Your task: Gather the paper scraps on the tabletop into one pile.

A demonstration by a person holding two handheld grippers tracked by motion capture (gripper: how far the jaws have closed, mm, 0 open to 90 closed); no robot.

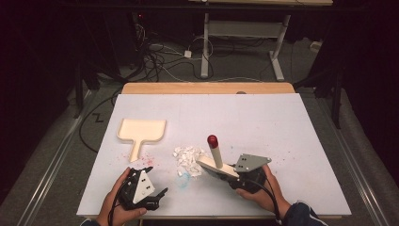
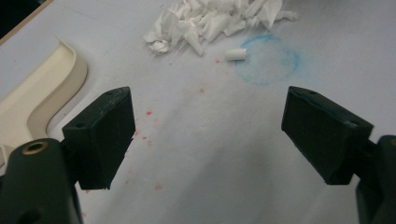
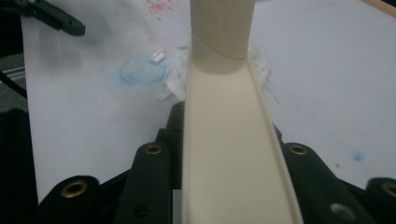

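**Brush held at the paper scraps**

The cream brush (image 1: 217, 165), its red-tipped handle rising upright, is clamped flat between the closed fingers of the right gripper (image 1: 235, 173), just beside the pile of white paper scraps (image 1: 187, 157) on the counter (image 1: 282, 127). The left gripper (image 1: 149, 190) rests near the front edge, fingers spread wide and empty. The cream dustpan (image 1: 141, 130) lies farther left.

Matt cream plastic brush (image 1: 217, 165) & dustpan (image 1: 141, 130); paper scraps (image 1: 188, 156).
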